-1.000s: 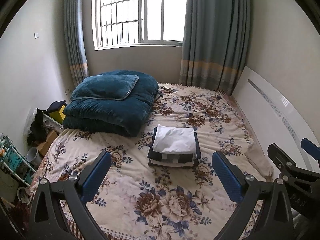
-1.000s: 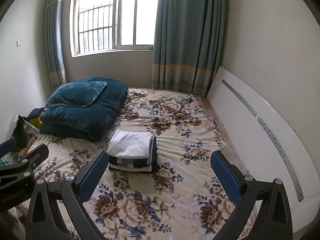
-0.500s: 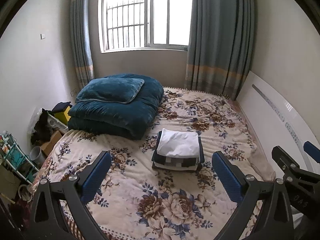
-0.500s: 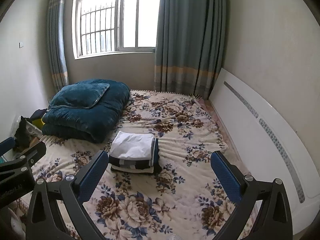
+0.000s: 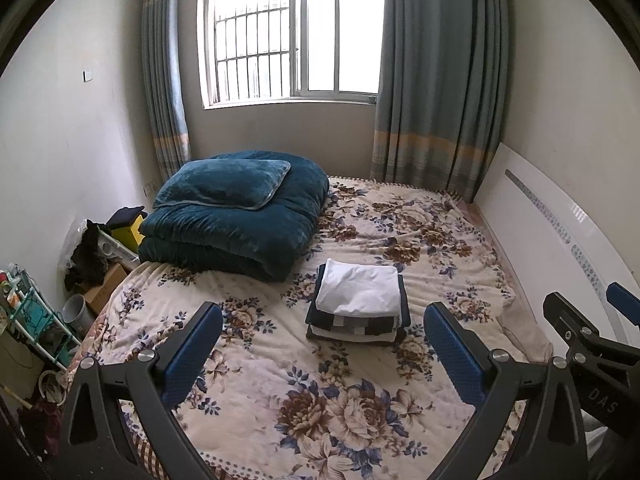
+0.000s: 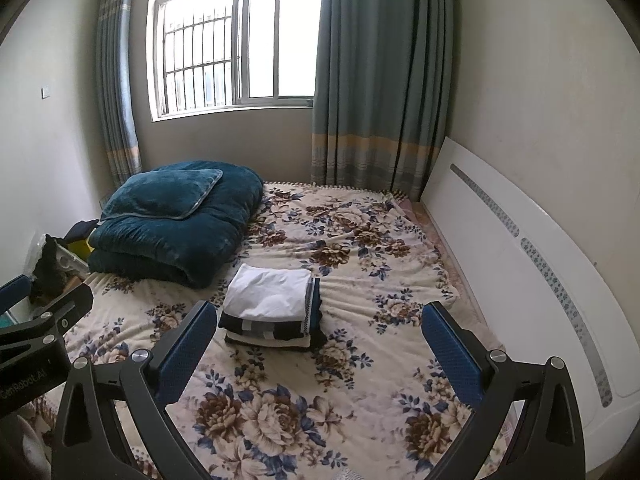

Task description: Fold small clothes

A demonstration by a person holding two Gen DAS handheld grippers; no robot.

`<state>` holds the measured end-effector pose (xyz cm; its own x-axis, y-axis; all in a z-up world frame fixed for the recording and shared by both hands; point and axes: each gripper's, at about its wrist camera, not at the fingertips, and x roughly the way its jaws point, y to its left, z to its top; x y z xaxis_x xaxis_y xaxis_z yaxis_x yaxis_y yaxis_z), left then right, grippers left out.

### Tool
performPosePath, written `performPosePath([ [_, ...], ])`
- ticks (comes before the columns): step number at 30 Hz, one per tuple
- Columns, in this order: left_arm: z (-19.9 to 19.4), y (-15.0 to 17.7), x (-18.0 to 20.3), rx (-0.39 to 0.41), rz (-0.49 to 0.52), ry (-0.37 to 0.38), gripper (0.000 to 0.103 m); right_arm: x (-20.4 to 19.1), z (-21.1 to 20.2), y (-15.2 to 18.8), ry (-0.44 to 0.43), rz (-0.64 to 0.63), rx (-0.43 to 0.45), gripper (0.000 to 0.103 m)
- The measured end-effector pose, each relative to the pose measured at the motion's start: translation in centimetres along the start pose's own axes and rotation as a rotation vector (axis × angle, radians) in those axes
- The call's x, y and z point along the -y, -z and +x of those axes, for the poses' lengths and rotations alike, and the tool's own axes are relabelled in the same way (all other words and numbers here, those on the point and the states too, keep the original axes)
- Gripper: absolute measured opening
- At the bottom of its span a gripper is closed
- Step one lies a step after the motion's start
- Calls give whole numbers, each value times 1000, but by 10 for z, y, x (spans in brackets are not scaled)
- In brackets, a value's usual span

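Bed (image 5: 400,216) under its floral blanket had receded as both cameras pulled up and back from the folded clothes stack (image 5: 358,308) resting mid-bed, suggesting folding was finished, while left gripper (image 5: 322,354) and right gripper (image 6: 318,352) hovered level, fingers spread, empty.

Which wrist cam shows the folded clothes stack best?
Left wrist: the stack of folded clothes sits unobstructed between the open left gripper fingers. In the right wrist view the stack sits off-centre, its left edge close beside the open right gripper's left finger.
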<state>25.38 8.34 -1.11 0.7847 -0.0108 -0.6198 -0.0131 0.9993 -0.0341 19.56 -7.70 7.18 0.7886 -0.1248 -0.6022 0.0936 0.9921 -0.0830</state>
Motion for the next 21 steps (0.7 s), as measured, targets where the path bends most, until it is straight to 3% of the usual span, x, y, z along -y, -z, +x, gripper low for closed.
performPosePath([
  [21,-4,-6,2,5,4,-8,103,-8,-1,-1,-15,0,11,103],
])
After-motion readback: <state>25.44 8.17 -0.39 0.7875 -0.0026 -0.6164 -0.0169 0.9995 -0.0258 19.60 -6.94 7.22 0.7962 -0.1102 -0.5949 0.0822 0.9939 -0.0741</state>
